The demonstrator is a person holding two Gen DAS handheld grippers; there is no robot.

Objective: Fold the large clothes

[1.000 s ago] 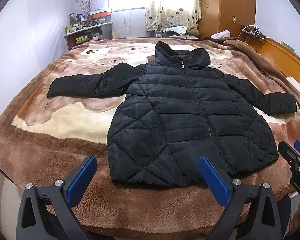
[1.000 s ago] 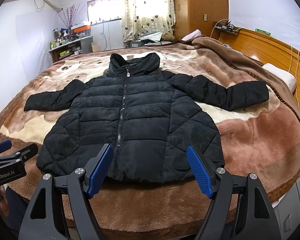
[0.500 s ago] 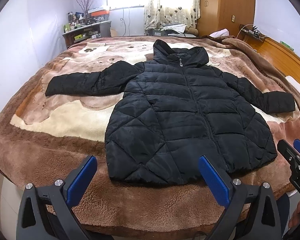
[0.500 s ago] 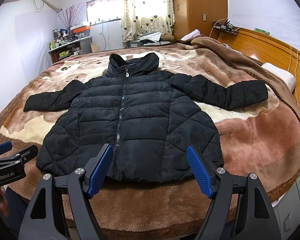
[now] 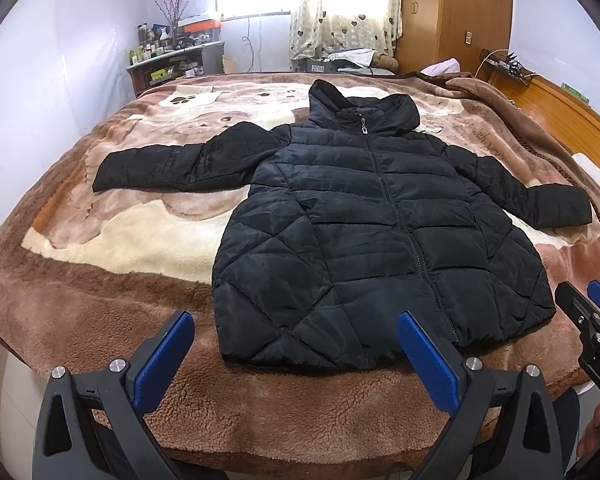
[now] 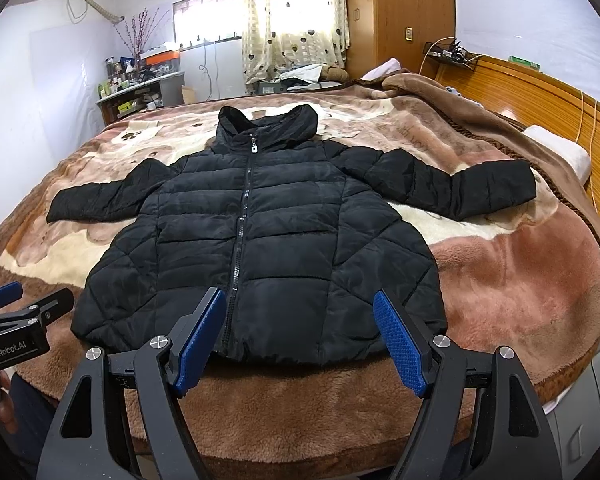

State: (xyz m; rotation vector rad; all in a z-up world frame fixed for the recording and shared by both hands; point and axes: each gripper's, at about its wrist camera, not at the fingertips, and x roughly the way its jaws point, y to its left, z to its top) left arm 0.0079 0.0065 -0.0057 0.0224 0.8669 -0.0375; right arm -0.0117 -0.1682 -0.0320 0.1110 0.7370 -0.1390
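Left gripper (image 5: 290, 354), black frame with blue padded fingers, spread wide and empty, hovering just off the near bed edge. Right gripper (image 6: 300, 336), same build, also spread, holding nothing, its fingers framing the hem around the zipper. Compared with a second ago almost nothing changed: the left view crept slightly forward and down, the right view is practically the same, so folding hasn't begun; this looks like approach/alignment only.

Brown-and-cream plush fleece blanket (image 5: 100, 312) covers the bed. On it lies the black quilted hooded puffer jacket (image 5: 372, 240), flat, front up, zipped, hem nearest the grippers, hood farthest. Both sleeves are spread outward: left sleeve (image 5: 172, 166), right sleeve (image 6: 460, 188).

Farther back: cluttered shelf (image 5: 168, 60), heart-print curtain (image 6: 292, 12), wooden wardrobe (image 6: 400, 16).

Likely first move: grab a sleeve or a hem corner.
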